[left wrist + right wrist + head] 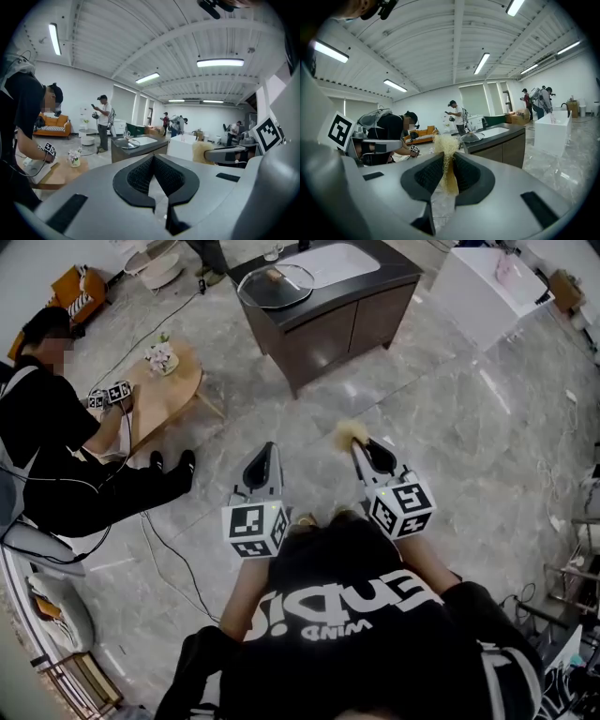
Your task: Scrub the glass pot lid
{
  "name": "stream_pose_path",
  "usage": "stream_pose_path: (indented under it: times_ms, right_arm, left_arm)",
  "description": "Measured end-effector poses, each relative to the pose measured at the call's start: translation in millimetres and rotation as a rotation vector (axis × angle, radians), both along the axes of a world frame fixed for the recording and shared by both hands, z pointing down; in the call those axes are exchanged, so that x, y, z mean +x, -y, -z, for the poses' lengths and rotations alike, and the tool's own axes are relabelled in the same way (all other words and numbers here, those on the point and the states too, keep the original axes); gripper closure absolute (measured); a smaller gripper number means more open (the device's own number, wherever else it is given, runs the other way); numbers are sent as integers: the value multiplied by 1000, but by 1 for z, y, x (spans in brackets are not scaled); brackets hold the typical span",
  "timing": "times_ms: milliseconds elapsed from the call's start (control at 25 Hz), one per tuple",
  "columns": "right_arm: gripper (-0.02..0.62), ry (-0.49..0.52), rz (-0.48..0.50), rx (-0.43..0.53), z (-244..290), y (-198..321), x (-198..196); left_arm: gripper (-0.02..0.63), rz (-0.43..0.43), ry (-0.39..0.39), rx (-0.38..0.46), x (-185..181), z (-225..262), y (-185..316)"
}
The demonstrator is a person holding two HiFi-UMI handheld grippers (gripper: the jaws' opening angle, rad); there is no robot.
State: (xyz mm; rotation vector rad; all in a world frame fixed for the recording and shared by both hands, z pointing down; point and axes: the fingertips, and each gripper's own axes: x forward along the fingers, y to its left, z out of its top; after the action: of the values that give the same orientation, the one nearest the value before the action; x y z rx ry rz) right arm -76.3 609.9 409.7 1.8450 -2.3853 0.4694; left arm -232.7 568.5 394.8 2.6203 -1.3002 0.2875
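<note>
Glass lid (275, 285) on counter (323, 334), well beyond right gripper (364, 448), scrubber (348, 434) clamped.

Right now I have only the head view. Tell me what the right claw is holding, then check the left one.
Observer: In the right gripper view, the right claw is shut on a pale, straw-like scrubber. Its tuft sticks out past the tips.
Operator: Now the left.
Observer: The left claw is shut, pads together with nothing between them.
Operator: Report anyone near the counter.
Observer: One person stands beyond the counter where the glass pot lid lies, looking down at something in their hands.
</note>
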Motion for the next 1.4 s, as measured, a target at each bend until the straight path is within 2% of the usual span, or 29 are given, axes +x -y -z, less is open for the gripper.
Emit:
stream_pose_path:
  times_ms: [280, 560, 1080, 1400]
  right_arm:
    - [538, 1, -51, -12, -18, 3, -12]
    - [538, 7, -89, -8, -19, 27, -1]
    - [538, 22, -84, -10, -21, 131, 27]
    - [538, 19, -65, -18, -9, 206, 59]
  left_arm:
    - [592, -24, -7, 9, -13, -10, 14]
    - [592, -38, -5, 15, -9, -9, 41]
    - [592, -32, 7, 4, 14, -13, 143]
    - [592, -28, 11, -6, 46, -5, 219]
